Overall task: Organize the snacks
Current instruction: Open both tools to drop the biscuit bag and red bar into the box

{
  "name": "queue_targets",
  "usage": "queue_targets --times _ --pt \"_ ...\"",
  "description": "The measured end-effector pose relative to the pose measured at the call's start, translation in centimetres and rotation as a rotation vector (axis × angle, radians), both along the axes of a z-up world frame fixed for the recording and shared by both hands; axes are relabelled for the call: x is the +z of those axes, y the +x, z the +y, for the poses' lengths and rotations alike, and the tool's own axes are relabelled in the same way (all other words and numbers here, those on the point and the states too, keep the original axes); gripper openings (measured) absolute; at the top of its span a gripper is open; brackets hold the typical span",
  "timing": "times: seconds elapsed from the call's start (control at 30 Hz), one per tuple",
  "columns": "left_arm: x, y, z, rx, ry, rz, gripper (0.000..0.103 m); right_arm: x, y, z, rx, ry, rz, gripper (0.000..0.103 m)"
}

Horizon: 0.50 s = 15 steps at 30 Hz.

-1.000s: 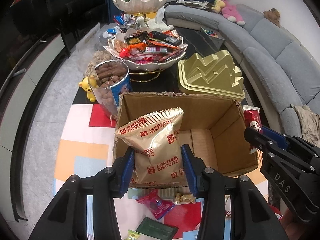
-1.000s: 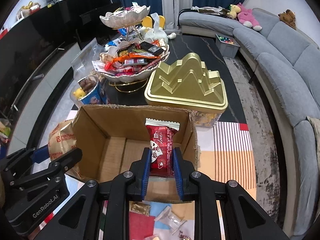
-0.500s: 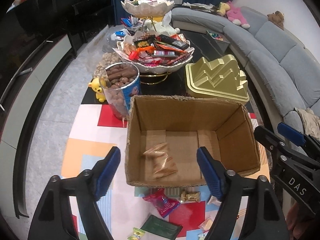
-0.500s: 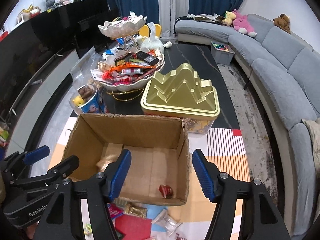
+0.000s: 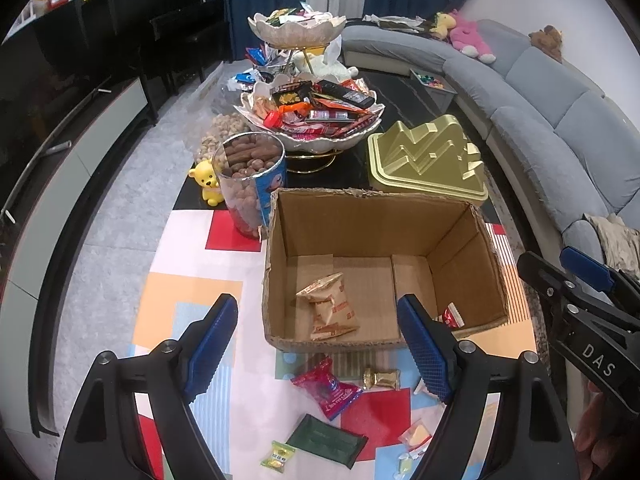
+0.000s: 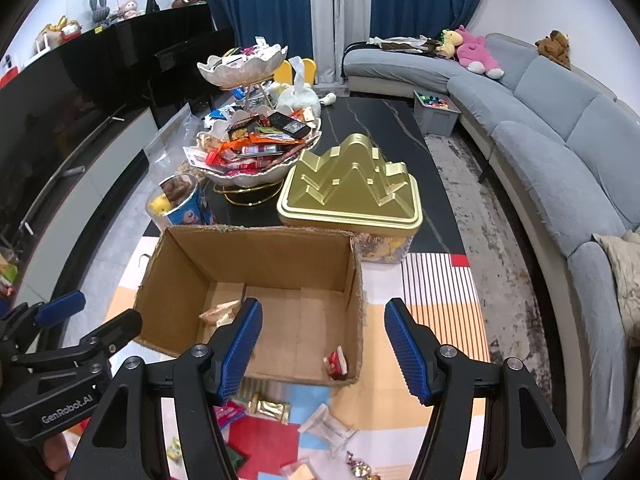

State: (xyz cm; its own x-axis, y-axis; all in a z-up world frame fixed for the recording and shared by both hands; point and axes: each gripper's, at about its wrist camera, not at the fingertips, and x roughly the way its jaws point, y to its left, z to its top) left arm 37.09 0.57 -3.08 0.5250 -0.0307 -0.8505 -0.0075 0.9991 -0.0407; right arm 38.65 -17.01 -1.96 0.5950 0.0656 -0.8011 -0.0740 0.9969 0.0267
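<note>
biscuit packet (image 5: 328, 307) flat, box (image 5: 380, 212) floor left | red packet (image 5: 453, 315) right corner

Curved grey sofa (image 6: 560, 136), blue curtains (image 6: 264, 4), white wall; pale, perhaps marble, floor (image 5: 132, 168), black cabinet (image 6: 100, 64)

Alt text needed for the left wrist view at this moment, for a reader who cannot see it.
An open brown cardboard box sits on a colourful patterned mat, holding a tan biscuit packet and a small red snack packet. The left gripper hangs open and empty above the box's near edge, with loose wrapped sweets below it. Behind stand a gold mountain-shaped tin and a tiered snack bowl.
</note>
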Motion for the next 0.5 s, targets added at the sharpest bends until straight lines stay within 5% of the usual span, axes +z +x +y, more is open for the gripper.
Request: queue_targets --times 0.5 --pt "0.8 -3.0 -0.6 -0.02 0.031 -0.039 0.089 0.8 -3.0 -0.9 -0.019 -0.012 -0.035 0.075"
